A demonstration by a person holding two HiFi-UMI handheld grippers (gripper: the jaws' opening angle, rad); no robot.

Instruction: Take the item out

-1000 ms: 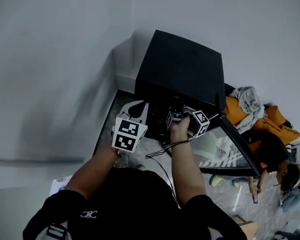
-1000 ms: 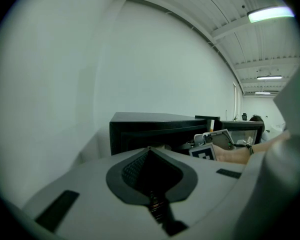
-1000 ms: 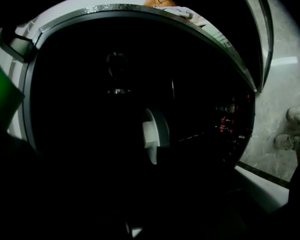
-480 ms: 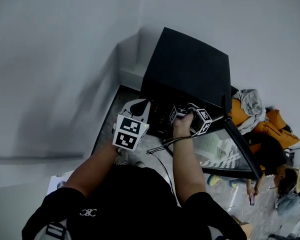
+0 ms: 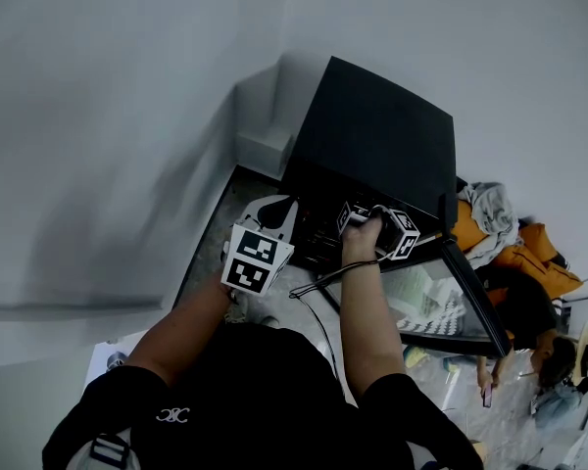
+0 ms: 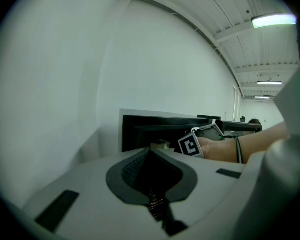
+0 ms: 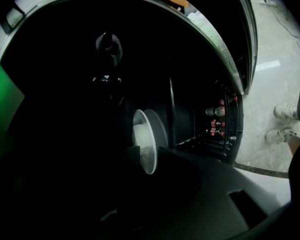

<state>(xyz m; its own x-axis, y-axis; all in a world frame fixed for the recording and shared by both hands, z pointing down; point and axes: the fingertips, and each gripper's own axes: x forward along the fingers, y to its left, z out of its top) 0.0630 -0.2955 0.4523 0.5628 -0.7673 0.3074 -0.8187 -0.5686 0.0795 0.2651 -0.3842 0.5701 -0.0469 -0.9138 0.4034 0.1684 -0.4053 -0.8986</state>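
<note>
1. Left gripper [image 5: 272, 209]: jaws pressed together, nothing held, parked outside the cabinet [image 5: 382, 145].
2. White disc-like item [image 7: 144, 140]: set inside the dark cabinet, seen edge-on between the right jaws. Judged light, stiff, prob. slick and brittle; the rim is to be pinched.
3. Right gripper [image 5: 361, 223]: jaws spread, just been opening, no pad contact seen.
4. Vs 1 s ago: both hands barely shifted, glass door [image 5: 441, 306] left open.
</note>
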